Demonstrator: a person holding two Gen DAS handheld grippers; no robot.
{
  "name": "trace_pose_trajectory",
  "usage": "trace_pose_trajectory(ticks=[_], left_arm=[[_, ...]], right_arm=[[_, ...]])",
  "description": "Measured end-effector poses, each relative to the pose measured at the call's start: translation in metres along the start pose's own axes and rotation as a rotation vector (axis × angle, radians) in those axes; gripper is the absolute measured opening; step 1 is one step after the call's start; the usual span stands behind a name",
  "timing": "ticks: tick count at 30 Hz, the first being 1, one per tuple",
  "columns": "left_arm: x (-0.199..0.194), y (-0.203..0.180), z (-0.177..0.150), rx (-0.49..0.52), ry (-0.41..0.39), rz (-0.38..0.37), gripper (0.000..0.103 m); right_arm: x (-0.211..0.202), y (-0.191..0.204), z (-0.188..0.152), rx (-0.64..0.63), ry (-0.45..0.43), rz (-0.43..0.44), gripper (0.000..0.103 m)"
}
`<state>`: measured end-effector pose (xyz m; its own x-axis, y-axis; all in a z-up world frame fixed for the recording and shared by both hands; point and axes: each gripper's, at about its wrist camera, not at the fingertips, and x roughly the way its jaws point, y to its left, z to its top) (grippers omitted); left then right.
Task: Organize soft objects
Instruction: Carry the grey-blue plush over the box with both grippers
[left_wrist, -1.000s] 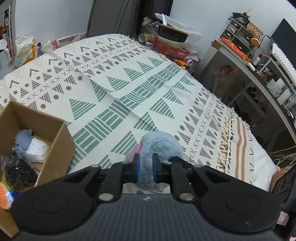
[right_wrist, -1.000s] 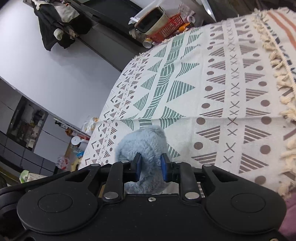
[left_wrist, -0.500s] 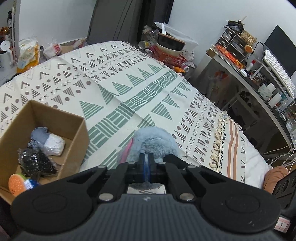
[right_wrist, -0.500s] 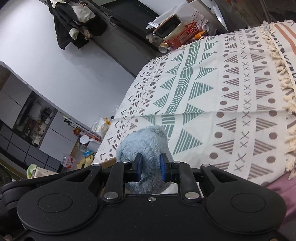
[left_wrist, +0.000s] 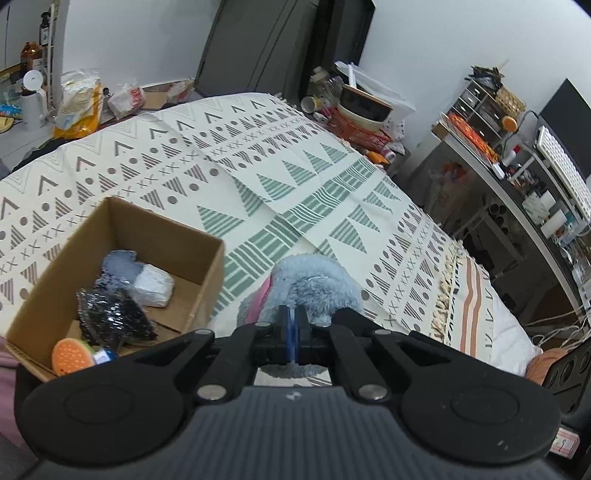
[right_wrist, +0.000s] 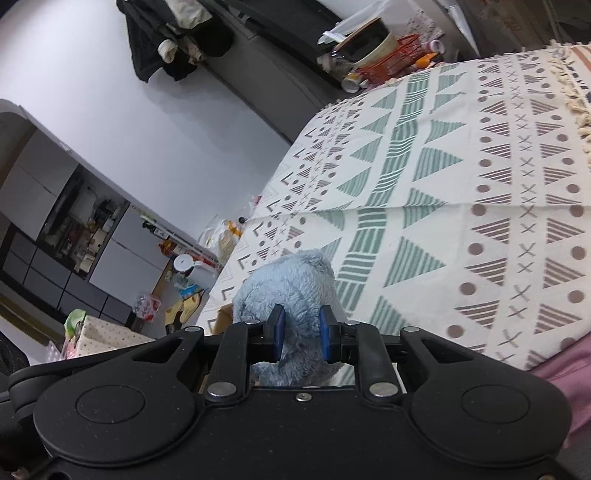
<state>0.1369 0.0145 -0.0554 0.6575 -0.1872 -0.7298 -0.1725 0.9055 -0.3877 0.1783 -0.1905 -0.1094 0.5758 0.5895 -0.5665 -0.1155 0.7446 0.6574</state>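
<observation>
both hand-held grippers grip one fluffy blue plush toy (left_wrist: 314, 288) at the lower centre of each frame, above the patterned bedspread (left_wrist: 295, 192). the left hand-held gripper (left_wrist: 293, 334) has its blue pads pressed nearly together, pinching a thin bit of the fur. the right hand-held gripper (right_wrist: 301, 334) is clamped on a thicker part, its pads held apart by the plush. a pink strip shows on the toy's left side. at the lower left of the left view, an open cardboard box (left_wrist: 122, 225) sits on the bed just beside the toy, holding a white bundle (left_wrist: 153, 286), a dark glittery item (left_wrist: 114, 315) and an orange piece (left_wrist: 68, 356).
</observation>
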Motion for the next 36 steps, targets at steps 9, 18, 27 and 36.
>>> trace_pose_trajectory(ticks=[9, 18, 27, 36], left_arm=[[-0.017, 0.038, 0.015, -0.033, -0.021, 0.067, 0.006], [-0.020, 0.077, 0.026, -0.099, -0.028, 0.084, 0.008], [-0.017, 0.107, 0.036, -0.179, -0.059, 0.080, 0.008], [0.002, 0.121, 0.046, -0.207, -0.043, 0.053, 0.008]], right_arm=[[0.023, 0.031, -0.006, -0.022, 0.033, 0.028, 0.019], [0.047, 0.060, -0.010, -0.053, 0.067, 0.049, 0.019], [0.072, 0.087, -0.014, -0.093, 0.097, 0.043, 0.019], [0.089, 0.093, -0.012, -0.104, 0.094, -0.017, 0.027]])
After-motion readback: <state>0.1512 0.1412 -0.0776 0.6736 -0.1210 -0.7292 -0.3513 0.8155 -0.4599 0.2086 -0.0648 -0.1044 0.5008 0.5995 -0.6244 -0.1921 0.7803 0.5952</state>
